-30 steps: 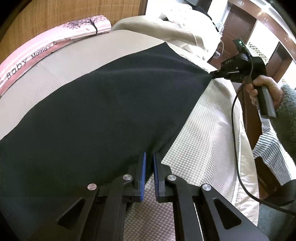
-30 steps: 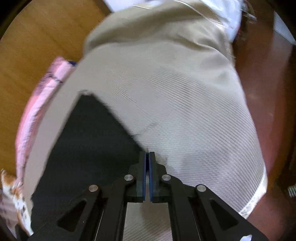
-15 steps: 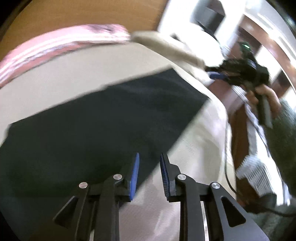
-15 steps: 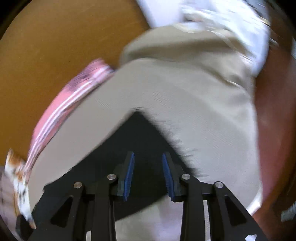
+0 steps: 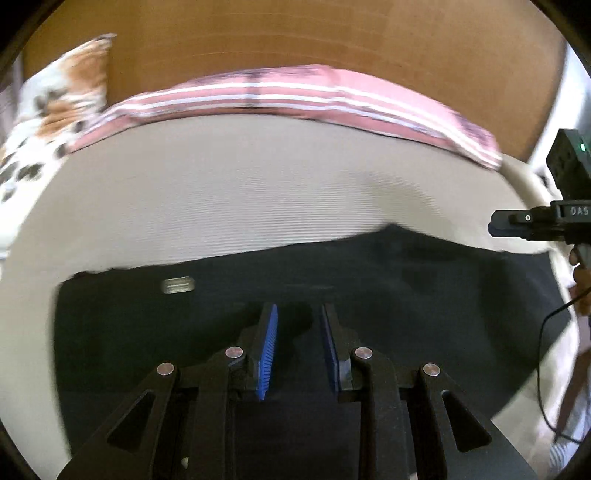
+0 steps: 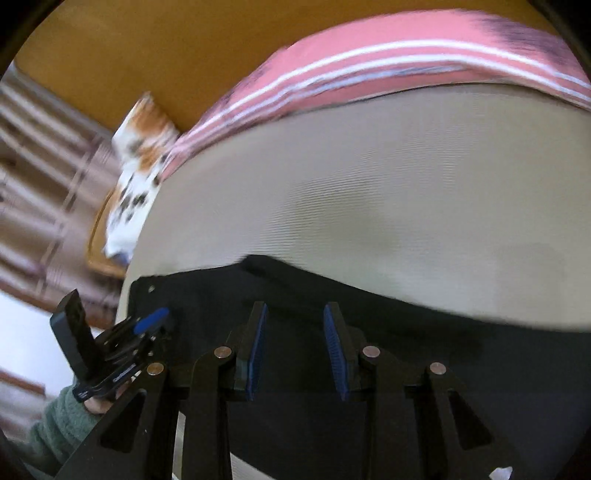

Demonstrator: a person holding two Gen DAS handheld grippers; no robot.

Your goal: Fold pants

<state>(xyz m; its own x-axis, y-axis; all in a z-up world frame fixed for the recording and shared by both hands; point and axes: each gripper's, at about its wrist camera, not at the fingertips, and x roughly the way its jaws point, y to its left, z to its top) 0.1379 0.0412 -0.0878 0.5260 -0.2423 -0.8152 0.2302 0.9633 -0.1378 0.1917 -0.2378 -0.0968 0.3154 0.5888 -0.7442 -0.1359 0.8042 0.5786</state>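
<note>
Two claws, both spread and both gripping nothing: my left claw [image 5: 298, 347] and my right claw [image 6: 294, 350] each hover over the black pants [image 5: 406, 280], which lie flat as a wide dark panel on the beige bed [image 5: 258, 184], near its front edge. A small pale label [image 5: 178, 285] shows on the cloth toward the left in the left wrist view. Behind the bed cover runs a pink striped pillow [image 5: 295, 92], with a spotted orange-and-white cushion [image 5: 55, 92] at the far left and a wooden headboard [image 5: 295, 33] above.

I judge the step in hand to be picking the grasp points for another fold. To do it well, I should bring each claw down to the near edge of the cloth, well apart from the other, so the panel lifts evenly instead of sagging in the middle. My fingers [image 5: 269, 347] should slide under all the layers at the edge, not just the top one, or the stack will shear apart as I carry it. I cannot tell from here how many layers there are, as both views are blurred. Once pinched, both claws should travel together, level, and lay the near edge square onto the far edge, keeping the beige cover out of the pinch.
</note>
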